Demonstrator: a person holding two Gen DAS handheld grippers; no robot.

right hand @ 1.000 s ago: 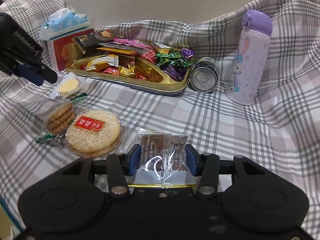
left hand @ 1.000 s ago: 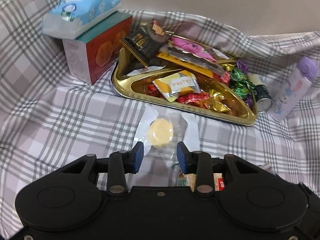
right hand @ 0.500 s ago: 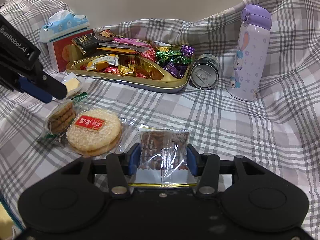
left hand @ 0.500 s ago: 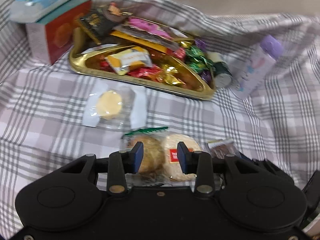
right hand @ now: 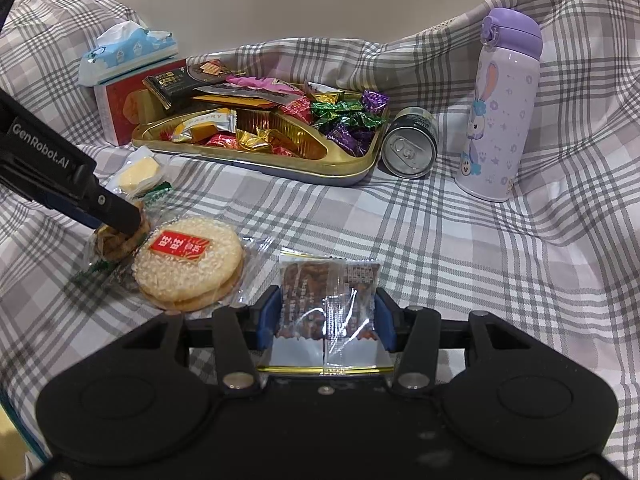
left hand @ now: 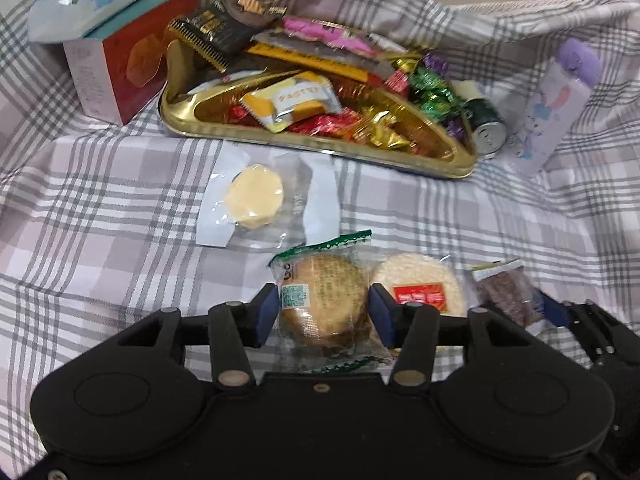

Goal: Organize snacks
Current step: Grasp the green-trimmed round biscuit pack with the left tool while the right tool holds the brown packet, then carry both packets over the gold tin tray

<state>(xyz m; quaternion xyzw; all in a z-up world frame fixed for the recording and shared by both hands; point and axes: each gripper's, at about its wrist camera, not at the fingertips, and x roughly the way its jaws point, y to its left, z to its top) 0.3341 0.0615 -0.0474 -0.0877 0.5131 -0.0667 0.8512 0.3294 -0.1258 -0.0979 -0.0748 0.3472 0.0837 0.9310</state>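
Note:
A gold tray (left hand: 320, 150) (right hand: 280, 164) heaped with wrapped sweets sits at the back. In front of it on the plaid cloth lie a yellow cake packet (left hand: 256, 194), a green-edged biscuit packet (left hand: 324, 300) (right hand: 112, 242), a rice cracker (left hand: 418, 284) (right hand: 188, 264) and a brown snack packet (right hand: 328, 300) (left hand: 506, 292). My left gripper (left hand: 323, 312) (right hand: 124, 220) points down over the biscuit packet. Its jaws are opening, one on each side of the packet. My right gripper (right hand: 326, 316) is shut on the brown snack packet, low over the cloth.
A blue tissue pack (left hand: 100, 4) lies on a red box (left hand: 132, 60) left of the tray. A can (right hand: 408, 148) lies on its side right of the tray, beside an upright purple bottle (right hand: 500, 112). The cloth rises in folds behind.
My left gripper moved from the yellow cake packet to the biscuit packet, and its jaws spread wider. The right gripper and its packet stayed put.

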